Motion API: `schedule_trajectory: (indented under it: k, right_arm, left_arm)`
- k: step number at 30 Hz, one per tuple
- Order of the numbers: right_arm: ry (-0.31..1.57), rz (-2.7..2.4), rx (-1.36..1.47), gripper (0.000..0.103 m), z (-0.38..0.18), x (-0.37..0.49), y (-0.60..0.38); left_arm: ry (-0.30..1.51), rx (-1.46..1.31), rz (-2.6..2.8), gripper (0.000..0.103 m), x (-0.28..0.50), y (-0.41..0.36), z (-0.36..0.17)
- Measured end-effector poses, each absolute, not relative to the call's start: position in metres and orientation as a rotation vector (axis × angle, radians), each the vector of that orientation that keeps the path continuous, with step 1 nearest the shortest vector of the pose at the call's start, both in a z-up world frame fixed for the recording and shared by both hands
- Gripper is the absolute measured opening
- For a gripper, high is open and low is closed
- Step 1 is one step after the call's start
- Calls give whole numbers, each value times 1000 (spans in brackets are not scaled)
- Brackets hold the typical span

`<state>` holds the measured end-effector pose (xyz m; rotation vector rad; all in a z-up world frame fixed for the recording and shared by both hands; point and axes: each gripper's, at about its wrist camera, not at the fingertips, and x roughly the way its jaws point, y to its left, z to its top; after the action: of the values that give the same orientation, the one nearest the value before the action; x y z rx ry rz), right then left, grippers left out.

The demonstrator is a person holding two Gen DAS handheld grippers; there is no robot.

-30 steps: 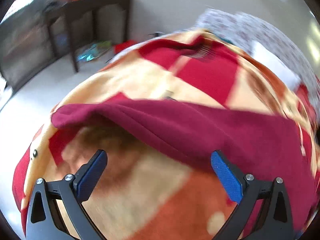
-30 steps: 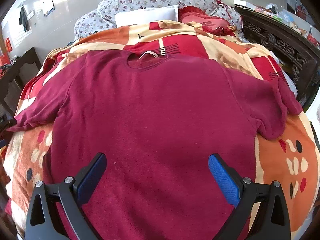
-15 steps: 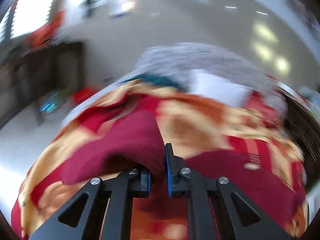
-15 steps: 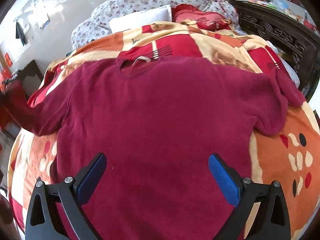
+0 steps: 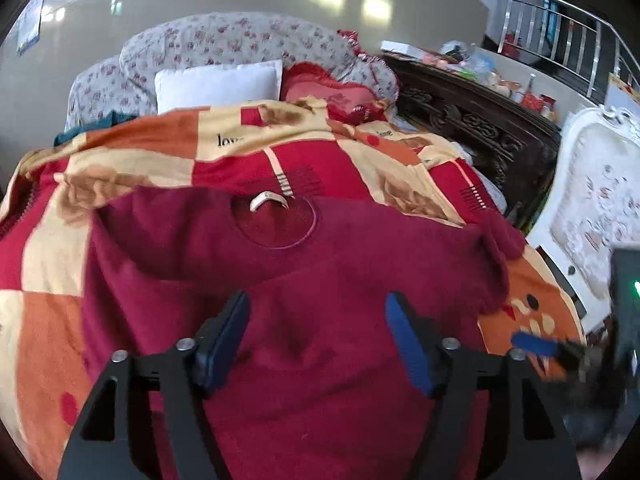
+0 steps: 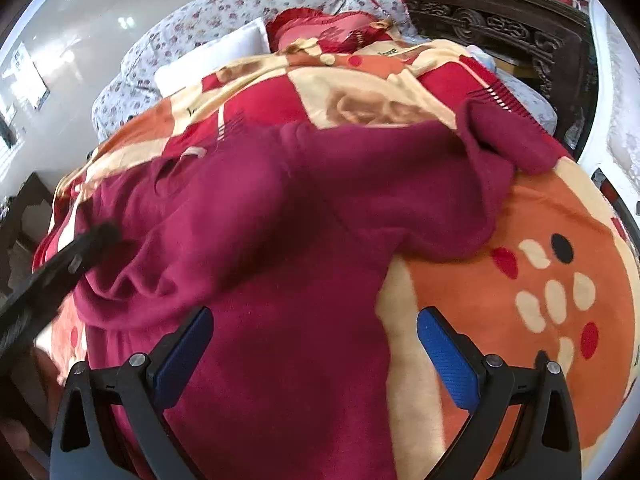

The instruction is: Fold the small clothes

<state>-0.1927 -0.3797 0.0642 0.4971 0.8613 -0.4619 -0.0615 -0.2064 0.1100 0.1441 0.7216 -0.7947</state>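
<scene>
A maroon short-sleeved shirt lies on a patchwork blanket on a bed. Its left sleeve is folded inward over the chest, below the neckline. My left gripper is open and empty just above the folded part. In the right wrist view the shirt fills the middle, with its right sleeve spread out at upper right. My right gripper is open and empty above the shirt's lower right side. The left gripper's arm shows blurred at the left.
A white pillow, a floral quilt and a red cushion lie at the bed's head. A dark carved wooden footboard and a white padded chair stand to the right. The right gripper shows at the right edge.
The left gripper closed on the left sleeve, carried it inward over the shirt's chest and opened, letting it go. The right gripper shifted right toward the shirt's right side.
</scene>
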Motion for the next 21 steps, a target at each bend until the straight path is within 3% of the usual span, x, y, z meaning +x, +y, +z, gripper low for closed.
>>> schedule_trajectory:
  k: [4, 7, 14, 21]
  right_arm:
    - [839, -421, 451, 103, 74, -186, -375]
    - [839, -412, 373, 103, 81, -174, -374]
    - [772, -113, 140, 103, 107, -106, -337]
    - [781, 215, 79, 97, 87, -14, -261]
  left_arm:
    - [576, 185, -682, 97, -61, -154, 127]
    - [550, 237, -554, 97, -44, -124, 121]
    - [689, 229, -417, 97, -8, -84, 77]
    - [788, 227, -343, 97, 3, -74, 36]
